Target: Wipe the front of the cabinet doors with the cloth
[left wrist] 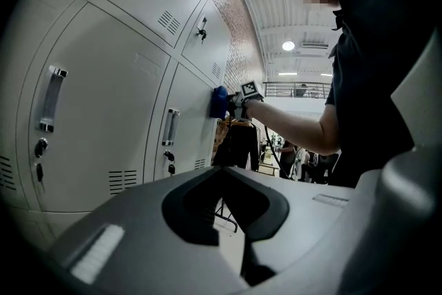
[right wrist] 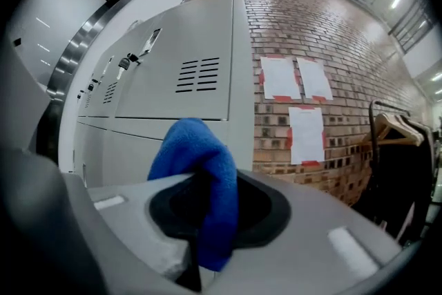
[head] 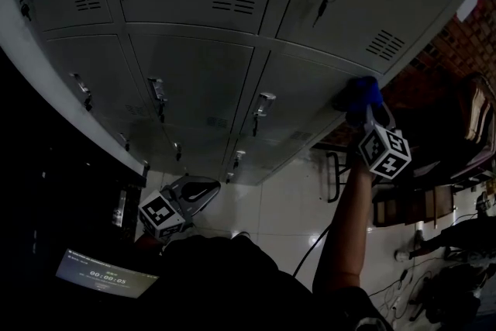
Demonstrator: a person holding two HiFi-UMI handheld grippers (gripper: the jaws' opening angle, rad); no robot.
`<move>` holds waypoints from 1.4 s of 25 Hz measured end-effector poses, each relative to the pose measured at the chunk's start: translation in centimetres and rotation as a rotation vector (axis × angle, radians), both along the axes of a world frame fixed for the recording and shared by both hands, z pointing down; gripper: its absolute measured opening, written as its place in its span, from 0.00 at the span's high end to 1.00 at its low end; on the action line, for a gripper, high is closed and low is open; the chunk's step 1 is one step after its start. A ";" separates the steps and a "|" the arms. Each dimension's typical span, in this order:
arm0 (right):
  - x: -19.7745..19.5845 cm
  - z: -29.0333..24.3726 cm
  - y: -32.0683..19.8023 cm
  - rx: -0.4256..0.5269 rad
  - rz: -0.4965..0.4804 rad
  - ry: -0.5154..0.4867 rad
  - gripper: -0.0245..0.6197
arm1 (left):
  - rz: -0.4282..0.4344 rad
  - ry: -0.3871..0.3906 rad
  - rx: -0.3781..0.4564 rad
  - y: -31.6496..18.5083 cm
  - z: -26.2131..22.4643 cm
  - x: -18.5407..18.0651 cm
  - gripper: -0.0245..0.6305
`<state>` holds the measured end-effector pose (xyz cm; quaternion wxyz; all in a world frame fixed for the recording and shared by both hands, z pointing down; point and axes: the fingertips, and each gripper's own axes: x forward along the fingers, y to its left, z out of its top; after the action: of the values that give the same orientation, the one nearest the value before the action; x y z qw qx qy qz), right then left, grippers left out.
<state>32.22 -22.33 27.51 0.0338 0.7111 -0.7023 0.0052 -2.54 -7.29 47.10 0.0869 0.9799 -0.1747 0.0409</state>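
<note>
right gripper view shows the blue cloth point(right wrist: 197, 179) best: a thick, fleecy fold, bunched and draped over the jaws of the right gripper point(right wrist: 200, 221), which are closed on it inside the dark oval recess of the smooth grey body. the head view adds what that view lacks: the cloth point(head: 362, 95) lies pressed against the face of a locker door point(head: 306, 101) in the right-hand column, with the gripper's marker cube point(head: 385, 152) below it on a bare forearm point(head: 345, 236). the left gripper view gives the side look, with the cloth point(left wrist: 219, 102) touching the flat door near the far end of the row. the left gripper point(left wrist: 243, 245) has its jaws together with nothing between them; the head view places it low, well apart from the doors. the doors are matt grey sheet metal with louvred vents point(right wrist: 198, 74), upright bar handles point(left wrist: 52, 99) and keys point(head: 322, 0) hanging in the locks. past the last door stands a brick wall point(right wrist: 345, 45); only the right gripper view shows its three paper sheets point(right wrist: 280, 77) taped on in red, and a clothes rail point(right wrist: 397, 124) with hangers. the floor point(head: 271, 205) is pale, glossy tile.
</note>
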 end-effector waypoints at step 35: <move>-22.8 5.8 -4.1 -0.039 -0.400 0.014 0.85 | -0.099 -0.025 -0.018 1.4 0.5 -4.7 0.96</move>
<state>9.42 -26.46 33.33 0.0528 0.5568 -0.8289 0.0072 -7.21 -5.94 47.59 0.0957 0.9686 -0.2238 0.0502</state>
